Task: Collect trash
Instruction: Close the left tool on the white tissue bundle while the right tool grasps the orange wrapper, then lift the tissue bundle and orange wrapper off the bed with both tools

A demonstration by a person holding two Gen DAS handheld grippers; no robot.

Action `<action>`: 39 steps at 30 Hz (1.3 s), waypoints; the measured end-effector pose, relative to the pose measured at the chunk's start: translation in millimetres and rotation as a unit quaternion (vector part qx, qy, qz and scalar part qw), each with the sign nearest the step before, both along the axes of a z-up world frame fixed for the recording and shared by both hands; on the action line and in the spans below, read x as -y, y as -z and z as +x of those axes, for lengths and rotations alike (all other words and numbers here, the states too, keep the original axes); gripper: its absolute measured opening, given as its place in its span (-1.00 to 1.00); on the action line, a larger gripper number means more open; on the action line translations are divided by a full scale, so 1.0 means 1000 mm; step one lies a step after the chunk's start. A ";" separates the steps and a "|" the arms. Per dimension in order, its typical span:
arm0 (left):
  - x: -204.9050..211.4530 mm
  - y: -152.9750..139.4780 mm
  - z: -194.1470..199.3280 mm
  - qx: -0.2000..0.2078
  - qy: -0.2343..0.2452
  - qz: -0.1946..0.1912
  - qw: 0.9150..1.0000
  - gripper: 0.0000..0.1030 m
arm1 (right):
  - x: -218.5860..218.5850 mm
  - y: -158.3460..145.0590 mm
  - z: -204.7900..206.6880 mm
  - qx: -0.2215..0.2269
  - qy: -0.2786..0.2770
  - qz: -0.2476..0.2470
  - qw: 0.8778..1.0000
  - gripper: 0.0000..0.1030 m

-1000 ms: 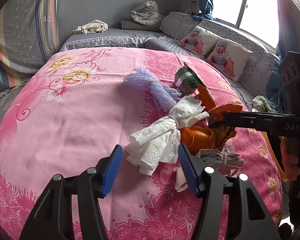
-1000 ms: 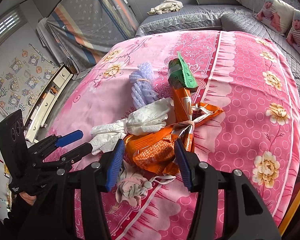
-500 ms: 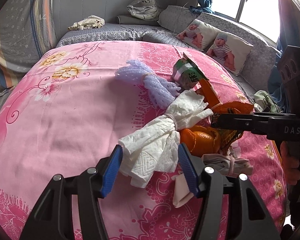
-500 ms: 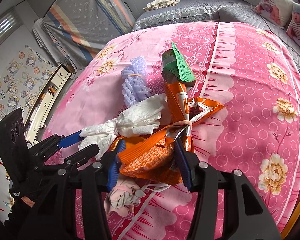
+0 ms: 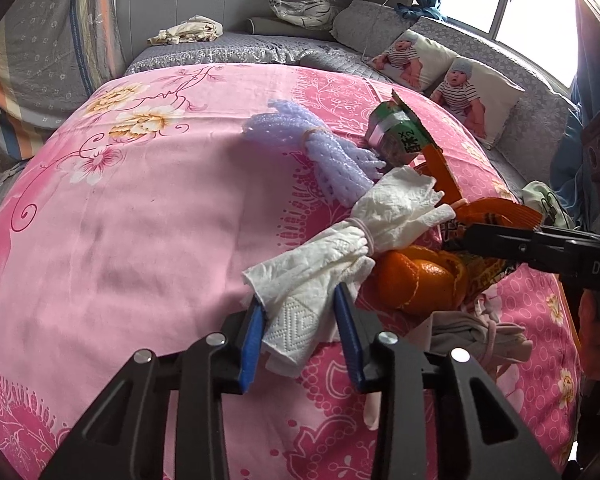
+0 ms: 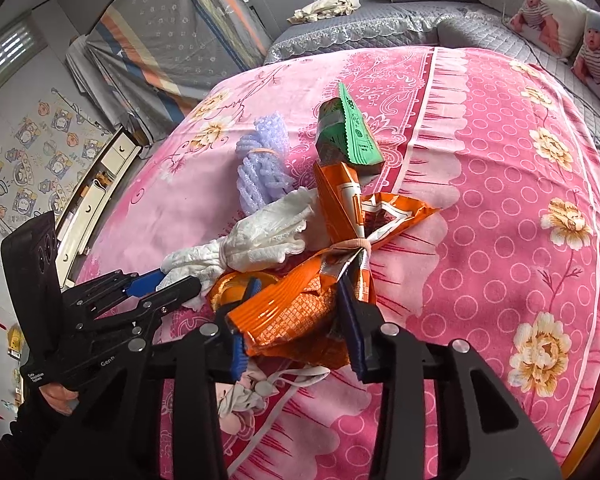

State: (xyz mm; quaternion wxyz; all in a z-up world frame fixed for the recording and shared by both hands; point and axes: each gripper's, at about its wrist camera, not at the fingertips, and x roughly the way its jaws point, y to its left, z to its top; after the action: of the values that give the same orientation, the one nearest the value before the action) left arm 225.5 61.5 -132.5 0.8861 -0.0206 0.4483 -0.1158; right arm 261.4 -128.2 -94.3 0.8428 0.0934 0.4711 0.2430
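A pile of trash lies on the pink bedspread [image 5: 140, 220]. My left gripper [image 5: 300, 332] has its blue pads on both sides of a white tissue bundle [image 5: 324, 272] tied with a band, closing on its near end. My right gripper [image 6: 296, 320] has its pads on both sides of an orange snack wrapper [image 6: 300, 308], also tied with a band. Orange peel [image 5: 416, 280] lies between the tissue and the wrapper. A purple foam net [image 5: 324, 152] and a green carton [image 5: 396, 136] lie farther back. A pale cloth wad [image 5: 480, 336] lies near the front.
A grey sofa bench [image 5: 260, 48] with baby-print cushions [image 5: 472, 92] runs behind and to the right of the bed. A folded mattress [image 6: 172, 40] leans against the wall on the left. A white cabinet [image 6: 96, 196] stands left of the bed.
Both grippers moved forward into the pile. The left jaws narrowed around the tissue bundle and the right jaws narrowed around the orange wrapper.
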 end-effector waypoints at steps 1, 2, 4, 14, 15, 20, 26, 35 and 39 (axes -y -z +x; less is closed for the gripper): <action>0.000 0.000 0.000 0.000 -0.001 0.001 1.000 -0.44 | 0.000 0.000 0.000 0.002 0.001 -0.001 1.000 -0.36; 0.001 0.000 0.000 0.000 -0.001 0.004 1.000 -0.46 | 0.001 0.000 -0.001 0.003 0.002 -0.001 1.000 -0.37; 0.001 -0.001 0.000 0.000 -0.001 0.004 1.000 -0.54 | 0.002 -0.002 -0.002 0.005 0.001 -0.004 1.000 -0.44; -0.003 -0.010 -0.005 0.005 -0.007 -0.003 1.000 -0.72 | 0.009 -0.012 -0.008 0.026 0.008 -0.007 1.000 -0.81; -0.002 -0.011 -0.006 0.006 -0.008 -0.004 1.000 -0.73 | 0.009 -0.013 -0.009 0.028 0.009 -0.007 1.000 -0.82; -0.004 -0.020 -0.012 0.014 -0.010 -0.003 1.000 -0.74 | 0.013 -0.019 -0.013 0.035 0.011 -0.007 0.999 -0.82; -0.009 -0.030 -0.022 0.024 -0.015 -0.005 1.000 -0.74 | 0.015 -0.030 -0.021 0.049 0.011 -0.004 0.999 -0.82; -0.014 -0.044 -0.032 0.037 -0.021 -0.006 0.999 -0.74 | 0.020 -0.044 -0.033 0.064 0.016 -0.003 0.998 -0.82; -0.015 -0.049 -0.034 0.041 -0.022 -0.006 0.999 -0.74 | 0.022 -0.050 -0.037 0.069 0.018 -0.004 0.997 -0.82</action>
State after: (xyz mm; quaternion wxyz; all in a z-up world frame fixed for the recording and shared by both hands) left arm 191.5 76.8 -83.8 0.9060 -0.0308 0.4103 -0.0995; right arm 224.2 -150.6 -44.1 0.8780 0.0817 0.4107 0.2320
